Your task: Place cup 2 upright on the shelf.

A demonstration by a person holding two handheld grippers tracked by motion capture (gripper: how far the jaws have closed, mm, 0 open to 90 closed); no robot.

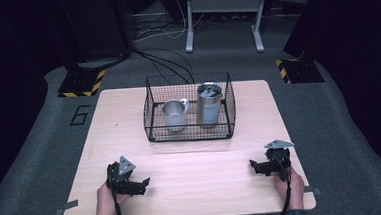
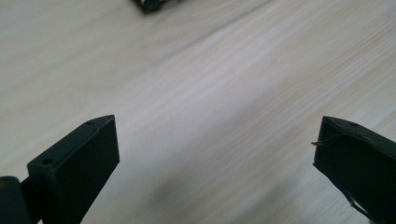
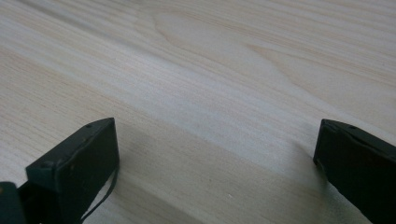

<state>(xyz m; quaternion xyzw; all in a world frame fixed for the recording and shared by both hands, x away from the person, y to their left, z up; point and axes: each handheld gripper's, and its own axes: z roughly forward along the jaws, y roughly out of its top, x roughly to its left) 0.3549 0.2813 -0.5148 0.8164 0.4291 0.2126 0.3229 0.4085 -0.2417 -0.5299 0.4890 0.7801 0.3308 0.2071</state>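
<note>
A: Where do the grippers sit?

B: Left gripper at the near left of the table, right gripper at the near right, well apart, tips facing inward.

A: Jaws?

B: Too small to tell, perhaps parted.

A: And farther off?

B: A wire basket at the centre, holding a cup on the left and a tumbler just right of it.

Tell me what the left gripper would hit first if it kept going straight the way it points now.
Probably the right gripper. The left gripper, jaws open and holding nothing, points across the bare wooden table toward it, well short of the wire basket. It tilts down slightly, so the tabletop could come first; depth is unclear.
</note>
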